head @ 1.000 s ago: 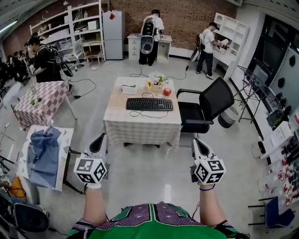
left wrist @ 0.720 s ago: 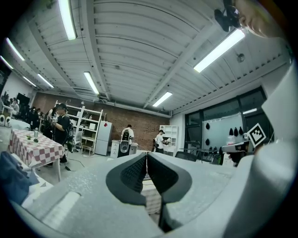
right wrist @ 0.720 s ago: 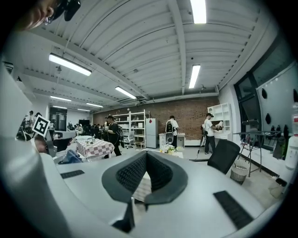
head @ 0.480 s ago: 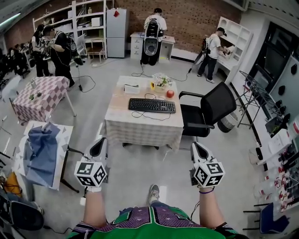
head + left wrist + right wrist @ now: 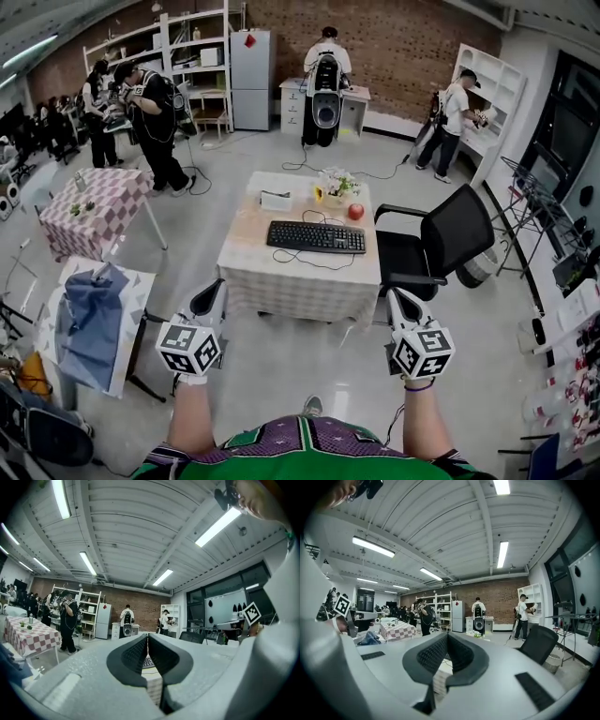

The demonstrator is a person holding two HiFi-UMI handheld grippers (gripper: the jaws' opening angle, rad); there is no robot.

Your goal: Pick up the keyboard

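**Facing the keyboard from across open floor, both grippers clenched and empty**

The keyboard [image 5: 316, 236] lies ahead on the tabletop [image 5: 251, 272], past its near edge, with its long axis running left to right across the head view, parallel to that edge. The left gripper [image 5: 214, 287] and right gripper [image 5: 397, 296] point level toward the table and are well apart from it. Each gripper's own view shows its jaws pressed together with nothing between them. The keyboard sits roughly between their two lines, so neither hand looks clearly nearer; each has one end in front of it.

Only bare floor separates the person from the table. A black chair [image 5: 441, 234] stands against the table's right side and would crowd a reach from there. An apple [image 5: 355, 212] and flowers [image 5: 336, 185] sit just behind the keyboard, and its cable [image 5: 309, 259] loops in front of it.
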